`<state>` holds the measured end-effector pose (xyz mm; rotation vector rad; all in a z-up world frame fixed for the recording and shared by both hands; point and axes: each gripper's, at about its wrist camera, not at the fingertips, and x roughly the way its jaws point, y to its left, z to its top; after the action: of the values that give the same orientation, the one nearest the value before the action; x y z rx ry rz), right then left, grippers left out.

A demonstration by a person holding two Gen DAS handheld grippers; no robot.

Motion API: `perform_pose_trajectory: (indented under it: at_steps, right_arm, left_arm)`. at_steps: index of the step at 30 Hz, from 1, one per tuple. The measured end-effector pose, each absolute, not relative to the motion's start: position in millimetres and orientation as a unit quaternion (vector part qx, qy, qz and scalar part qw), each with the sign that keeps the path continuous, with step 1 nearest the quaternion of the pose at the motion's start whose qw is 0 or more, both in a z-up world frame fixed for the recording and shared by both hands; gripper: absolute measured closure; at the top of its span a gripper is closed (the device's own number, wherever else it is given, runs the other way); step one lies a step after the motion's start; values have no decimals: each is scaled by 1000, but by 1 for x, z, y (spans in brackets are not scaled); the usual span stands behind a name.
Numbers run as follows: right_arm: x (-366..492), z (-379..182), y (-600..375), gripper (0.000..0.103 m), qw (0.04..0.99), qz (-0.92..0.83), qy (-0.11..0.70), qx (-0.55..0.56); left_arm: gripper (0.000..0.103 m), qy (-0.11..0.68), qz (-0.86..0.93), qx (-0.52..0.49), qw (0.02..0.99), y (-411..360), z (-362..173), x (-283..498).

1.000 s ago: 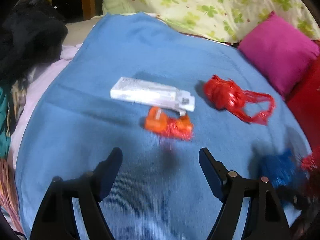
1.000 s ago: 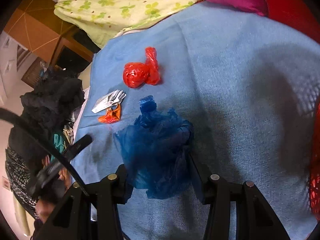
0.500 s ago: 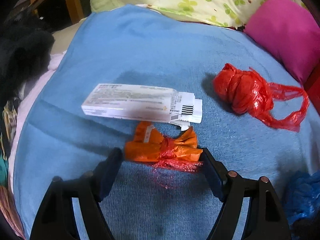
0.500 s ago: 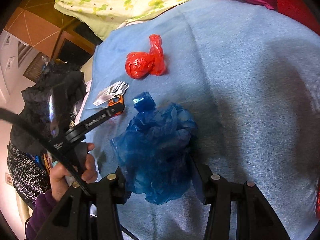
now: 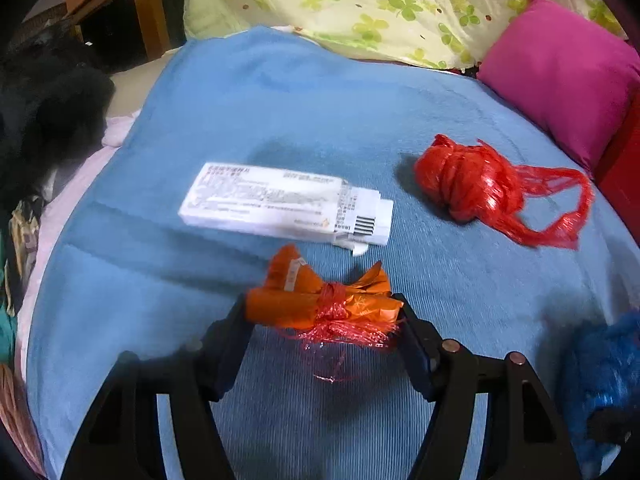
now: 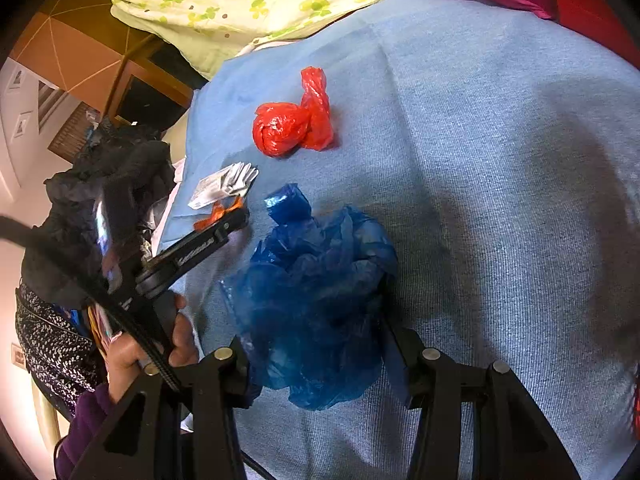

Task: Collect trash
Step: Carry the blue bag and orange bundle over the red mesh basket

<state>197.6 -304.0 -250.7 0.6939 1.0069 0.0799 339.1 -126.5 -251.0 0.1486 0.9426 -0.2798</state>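
your left gripper (image 5: 322, 320) has closed in until its fingers touch both ends of the orange wrapper (image 5: 320, 300) at lower centre, so that pickup looks nearly secured. your right gripper (image 6: 316, 344) stays clamped on the crumpled blue plastic bag (image 6: 316, 280), whose contents you can't see. the white carton (image 5: 280, 204) and knotted red bag (image 5: 468, 184) lie uncollected on the blue blanket (image 5: 280, 112).

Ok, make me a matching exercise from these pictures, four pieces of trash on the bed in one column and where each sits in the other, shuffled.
Things:
1. orange wrapper
2. blue plastic bag
3. red plastic bag
4. white box

Places:
A. alone on the blue blanket, nearest the pink pillow
B. between the right hand-held gripper fingers
C. lying just beyond the orange wrapper
D. between the left hand-held gripper fingers

Pairs: 1-D, 2-B, 3-A, 4-C
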Motion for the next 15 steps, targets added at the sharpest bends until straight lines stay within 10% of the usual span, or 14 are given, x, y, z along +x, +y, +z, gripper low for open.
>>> perform_pose_trajectory:
  at_steps: [15]
  right_arm:
    - [172,-210,-290,51,872,49,404,274]
  left_arm:
    - [34,367,-144,97,914,-95,-165,212]
